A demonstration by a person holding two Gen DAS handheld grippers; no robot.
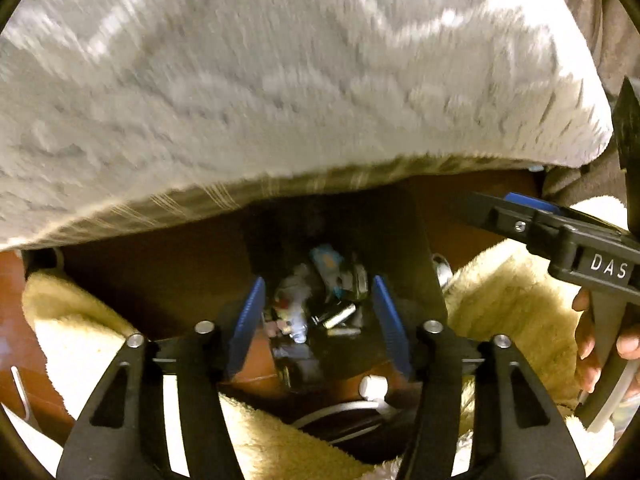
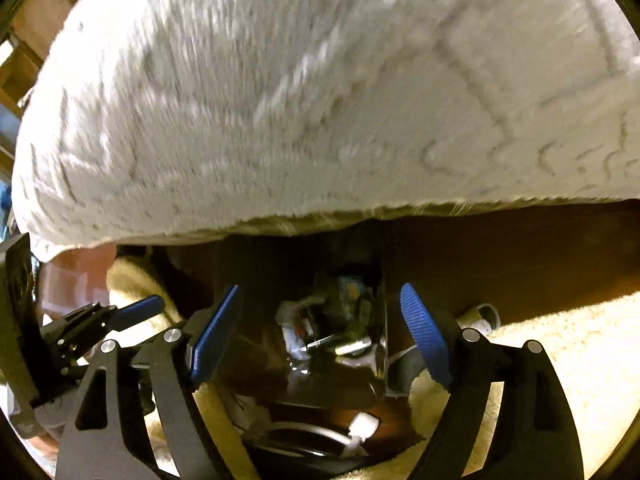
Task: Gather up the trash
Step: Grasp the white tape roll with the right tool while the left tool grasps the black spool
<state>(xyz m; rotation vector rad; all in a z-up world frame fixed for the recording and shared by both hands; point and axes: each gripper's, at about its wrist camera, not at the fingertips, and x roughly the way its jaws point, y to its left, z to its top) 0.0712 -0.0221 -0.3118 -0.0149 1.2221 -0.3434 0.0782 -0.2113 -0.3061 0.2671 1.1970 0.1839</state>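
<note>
Both grippers hang over the dark bin (image 1: 416,248), trash (image 1: 320,304) sitting low-centre of both frames. Left gripper (image 1: 320,320) released, empty, bin straight ahead. Right gripper (image 2: 320,332) released, empty, similarly near.

white letters "DAS" on right claw (image 1: 536,216) body

Each hand-held tool is matte black plastic. The left gripper (image 1: 320,320) has two broad black arms with elongated cut-out slots, round silver pivot screws, and blue ribbed fingers (image 1: 250,316). The right gripper (image 2: 320,340) has the same build; its blue ribbed fingers (image 2: 424,336) look rounded. Its black body bears white letters "DAS" (image 1: 608,267), a small silver screw (image 1: 520,225) and a grey trigger handle.
</note>
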